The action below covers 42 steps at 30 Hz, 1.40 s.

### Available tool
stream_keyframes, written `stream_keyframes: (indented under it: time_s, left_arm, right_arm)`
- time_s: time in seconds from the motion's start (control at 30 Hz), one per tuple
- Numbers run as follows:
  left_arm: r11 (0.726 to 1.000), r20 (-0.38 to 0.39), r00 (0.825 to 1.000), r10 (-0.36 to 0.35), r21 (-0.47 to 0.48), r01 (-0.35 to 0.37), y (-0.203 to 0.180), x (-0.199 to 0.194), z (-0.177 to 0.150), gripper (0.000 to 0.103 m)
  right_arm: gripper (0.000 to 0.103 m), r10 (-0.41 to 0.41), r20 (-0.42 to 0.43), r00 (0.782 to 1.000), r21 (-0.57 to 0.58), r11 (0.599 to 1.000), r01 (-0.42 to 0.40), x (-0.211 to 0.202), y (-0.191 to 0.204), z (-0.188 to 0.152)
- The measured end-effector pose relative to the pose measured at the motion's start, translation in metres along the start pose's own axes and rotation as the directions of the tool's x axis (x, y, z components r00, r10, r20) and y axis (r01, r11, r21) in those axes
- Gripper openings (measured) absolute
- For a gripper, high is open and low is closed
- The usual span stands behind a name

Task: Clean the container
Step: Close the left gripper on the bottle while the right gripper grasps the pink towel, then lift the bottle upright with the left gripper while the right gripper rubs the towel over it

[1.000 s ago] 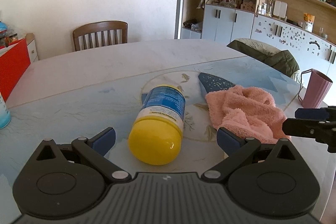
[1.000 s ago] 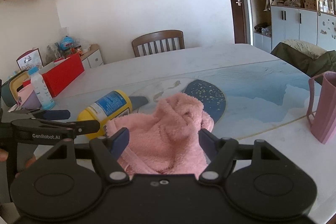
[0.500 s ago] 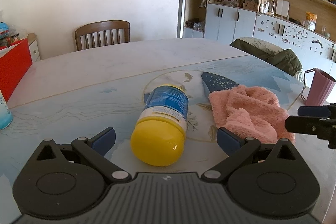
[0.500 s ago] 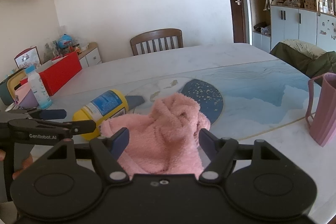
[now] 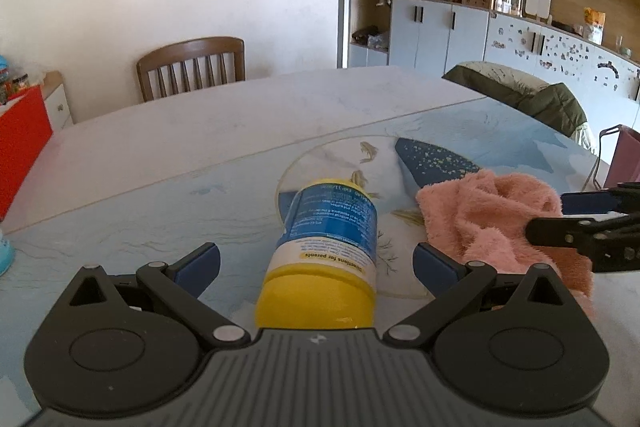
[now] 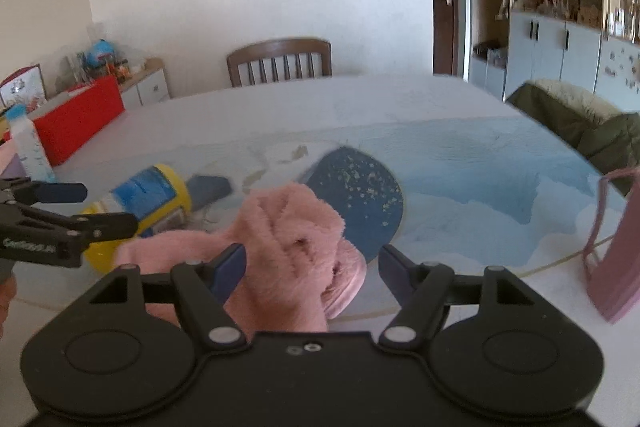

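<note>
Pale marbled desk [image 5: 168, 147] with a blue painted panel; white wall, one wooden chair [image 5: 192, 67] behind the far edge, cupboards and shelves beyond.

Landmark: the container [image 5: 324, 251], a jar lying on its side on the blue panel, yellow lid end pointing at the left wrist camera.

- Left tongs [image 5: 316, 263]: released, jaws spread wide, one blue pad on each side of the jar's lid end. Neither pad touches it; clear gaps both sides.
- Container look: yellow lid and yellow base, blue and white printed label wrapped round the body, text reading upside down from the left wrist view. Seen again from the right wrist camera [image 6: 148, 203], where it is blurred.
- Pink cloth [image 6: 288, 239]: fluffy, bunched, lying just right of the container (whether its edge touches the jar cannot be told).
- Right tongs [image 6: 312, 267]: released, jaws apart, the cloth heap between them. The left pad sits close against the cloth; the right pad stands clear of it.
- Pink jug [image 6: 612, 243]: upright, further right of the container, beyond the cloth, near the desk's edge.
- Red box [image 6: 76, 119] and a small white bottle [image 6: 28, 147]: well left of the container.
- Open room: bare desk beyond the container up to the chair, and bare blue panel to its left.
</note>
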<state>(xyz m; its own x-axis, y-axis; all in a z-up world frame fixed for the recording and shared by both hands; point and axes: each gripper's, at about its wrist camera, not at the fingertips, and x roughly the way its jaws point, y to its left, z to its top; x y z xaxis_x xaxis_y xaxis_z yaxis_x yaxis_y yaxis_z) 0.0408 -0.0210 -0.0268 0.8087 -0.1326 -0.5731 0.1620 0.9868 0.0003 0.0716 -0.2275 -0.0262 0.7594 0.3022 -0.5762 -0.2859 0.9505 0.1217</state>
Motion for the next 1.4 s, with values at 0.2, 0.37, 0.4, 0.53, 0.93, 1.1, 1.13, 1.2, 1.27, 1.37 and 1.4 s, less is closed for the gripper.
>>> stream_keyframes:
  time_s: [0.2,0.37,0.4,0.53,0.93,1.1,1.13,1.2,1.27,1.37,1.4]
  left_arm:
    - [1.0,-0.02,1.0,-0.024,0.003,0.024,0.001,0.014,-0.007,0.102]
    - [0.999,-0.03,0.998,-0.052,0.003,0.052,0.001,0.016,-0.012,0.09]
    - [0.999,-0.034,0.998,-0.052,-0.003,0.052,0.002,0.018,-0.013,0.084]
    - [0.998,-0.042,0.998,-0.056,-0.021,0.055,0.007,0.018,-0.015,0.069]
    - [0.998,-0.033,0.997,-0.064,-0.031,0.063,0.01,0.016,-0.016,0.065]
    - [0.998,-0.03,0.998,-0.061,-0.007,0.061,0.009,0.016,-0.017,0.065]
    - [0.998,-0.029,0.998,-0.064,-0.001,0.064,0.008,0.016,-0.017,0.065]
    - [0.996,-0.031,0.996,-0.089,0.01,0.089,0.005,0.015,-0.017,0.065]
    - [0.995,-0.028,0.995,-0.095,0.04,0.096,0.0,0.014,-0.018,0.065]
    - [0.994,-0.022,0.996,-0.091,0.062,0.093,-0.004,0.014,-0.018,0.063]
    - [0.993,-0.023,0.995,-0.099,0.055,0.1,-0.003,0.014,-0.018,0.063]
  right_arm:
    - [0.07,0.075,-0.058,0.996,0.063,0.995,-0.071,0.029,-0.006,0.001]
    - [0.056,0.11,-0.057,0.992,0.05,0.993,-0.108,0.032,0.002,-0.001]
    - [0.043,0.112,-0.063,0.992,0.047,0.993,-0.109,0.033,0.004,-0.001]
    - [0.03,0.12,-0.073,0.99,0.059,0.991,-0.116,0.033,0.005,0.0]
    - [0.018,0.301,0.024,0.953,-0.053,0.953,-0.299,-0.007,0.046,0.028]
    - [0.018,0.419,-0.012,0.908,-0.096,0.903,-0.418,-0.009,0.069,0.034]
    - [0.018,0.439,-0.021,0.898,-0.096,0.893,-0.439,-0.007,0.07,0.036]
    - [0.018,0.481,-0.046,0.876,-0.095,0.87,-0.483,-0.001,0.074,0.04]
    - [0.018,0.492,-0.081,0.867,-0.112,0.86,-0.498,0.01,0.081,0.042]
    - [0.018,0.463,-0.095,0.881,-0.135,0.871,-0.472,0.024,0.083,0.045]
    - [0.017,0.454,-0.091,0.886,-0.13,0.877,-0.463,0.027,0.082,0.047]
